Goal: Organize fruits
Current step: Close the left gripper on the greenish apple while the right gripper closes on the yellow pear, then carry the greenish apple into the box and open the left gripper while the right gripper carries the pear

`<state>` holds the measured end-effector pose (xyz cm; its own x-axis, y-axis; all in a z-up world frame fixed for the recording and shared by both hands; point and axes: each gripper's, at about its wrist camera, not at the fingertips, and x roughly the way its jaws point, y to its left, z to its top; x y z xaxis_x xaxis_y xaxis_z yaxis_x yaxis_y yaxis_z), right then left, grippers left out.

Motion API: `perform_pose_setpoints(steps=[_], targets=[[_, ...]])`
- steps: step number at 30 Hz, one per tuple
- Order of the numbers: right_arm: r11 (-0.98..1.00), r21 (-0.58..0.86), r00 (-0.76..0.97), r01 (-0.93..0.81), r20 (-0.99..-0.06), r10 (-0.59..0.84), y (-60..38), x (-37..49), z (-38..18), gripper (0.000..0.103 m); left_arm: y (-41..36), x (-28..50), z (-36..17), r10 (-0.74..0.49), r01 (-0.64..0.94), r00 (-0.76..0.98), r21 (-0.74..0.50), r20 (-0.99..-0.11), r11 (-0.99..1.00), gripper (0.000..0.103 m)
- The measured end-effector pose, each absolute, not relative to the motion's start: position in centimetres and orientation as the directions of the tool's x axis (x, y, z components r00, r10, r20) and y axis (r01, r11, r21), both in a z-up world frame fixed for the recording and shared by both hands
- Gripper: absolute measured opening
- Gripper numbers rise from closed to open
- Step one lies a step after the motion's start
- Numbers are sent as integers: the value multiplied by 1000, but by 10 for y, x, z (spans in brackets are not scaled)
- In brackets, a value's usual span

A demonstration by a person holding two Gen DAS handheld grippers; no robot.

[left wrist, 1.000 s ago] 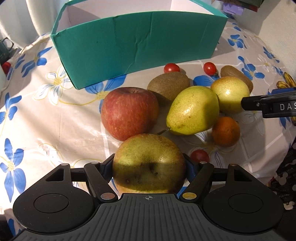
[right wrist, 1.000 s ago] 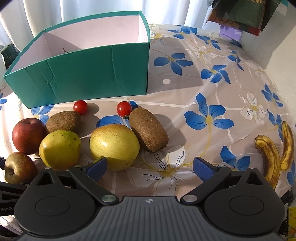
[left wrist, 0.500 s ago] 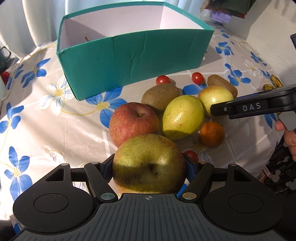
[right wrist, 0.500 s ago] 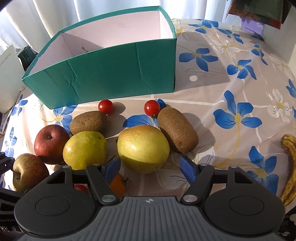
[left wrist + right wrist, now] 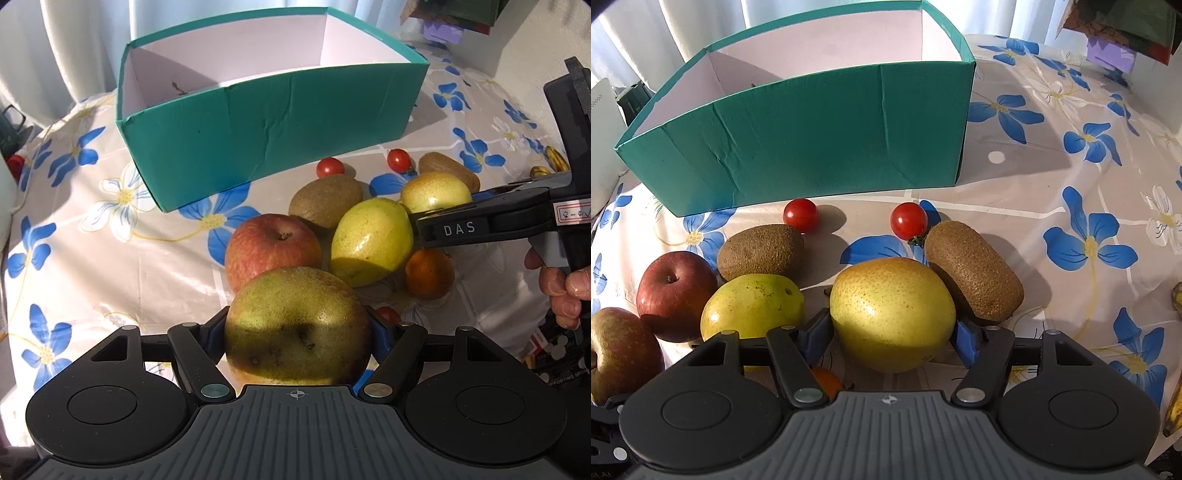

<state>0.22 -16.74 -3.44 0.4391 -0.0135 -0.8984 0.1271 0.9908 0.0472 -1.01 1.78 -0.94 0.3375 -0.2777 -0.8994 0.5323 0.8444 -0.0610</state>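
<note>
My left gripper (image 5: 299, 332) is shut on a green-brown apple (image 5: 295, 317), held just above the tablecloth. In front of it lie a red apple (image 5: 273, 251), a green pear (image 5: 369, 243) and a small orange (image 5: 428, 273). My right gripper (image 5: 892, 332) straddles a yellow pear (image 5: 890, 310) that rests on the cloth. Its jaws are closing and the blue pads (image 5: 964, 339) meet the pear's sides. From the left wrist, a right gripper finger (image 5: 458, 229) reaches over that pear (image 5: 432, 192). The teal box (image 5: 812, 140) stands behind with nothing in it.
Two kiwis (image 5: 761, 251) (image 5: 975, 273) and two cherry tomatoes (image 5: 800, 215) (image 5: 908, 220) lie between the pears and the box. Another tomato (image 5: 388, 314) sits by the left gripper. Bananas (image 5: 1176, 398) lie at the right edge. A hand (image 5: 565, 288) holds the right gripper.
The right gripper came down and left until the yellow pear stood between its fingers, and its jaws narrowed. The left gripper kept hold of its apple, with more of the box's inside in view.
</note>
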Motion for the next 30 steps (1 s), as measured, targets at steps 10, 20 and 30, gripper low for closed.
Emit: perform_pose_setpoints(steps=[10,20,30], targets=[[990,41,585,132,-810,-45,-171,-20,17,67,19,8,47,-277,515,460,-1,-844,857,77],[985,55,664,165,-745,-70,-176,-21,41,67,-11,78,79,-209,393,611,63,-764,917,77],[983,35,699,180,-708,-103,-176,-7,53,67,-28,145,33,-68,265,613,123,-787,956,77]])
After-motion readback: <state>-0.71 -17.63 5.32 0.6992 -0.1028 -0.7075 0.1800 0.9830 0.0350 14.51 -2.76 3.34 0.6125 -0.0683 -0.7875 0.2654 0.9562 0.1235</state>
